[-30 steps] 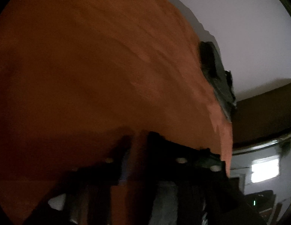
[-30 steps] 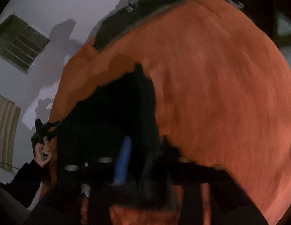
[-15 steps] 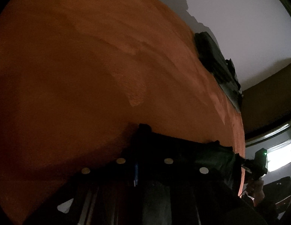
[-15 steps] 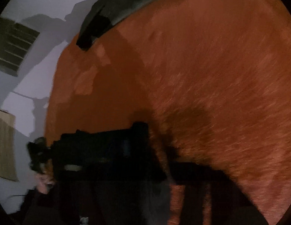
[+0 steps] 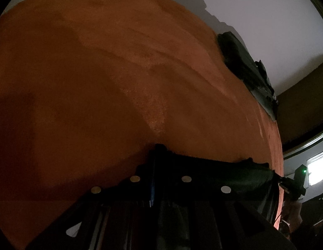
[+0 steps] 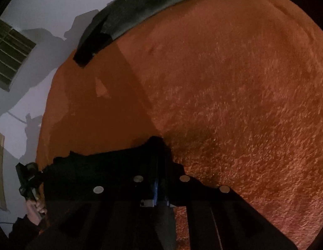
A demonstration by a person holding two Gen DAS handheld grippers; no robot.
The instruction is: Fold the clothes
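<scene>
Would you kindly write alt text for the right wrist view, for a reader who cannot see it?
The right gripper, jaws together, pinches the edge of a dark garment over an orange fuzzy blanket that fills most of the frame. Another dark garment lies at the blanket's far edge, and the left gripper holds the first garment's other end.

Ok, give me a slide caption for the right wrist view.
Right claw shut on a dark garment stretched to the left claw, over an orange blanket.

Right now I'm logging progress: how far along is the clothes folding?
Done: folded dark clothes already lie at the far edge of the orange blanket. In hand: both tongs, left and right, are shut on a dark garment stretched between them. Left: folding it and setting it down.
</scene>
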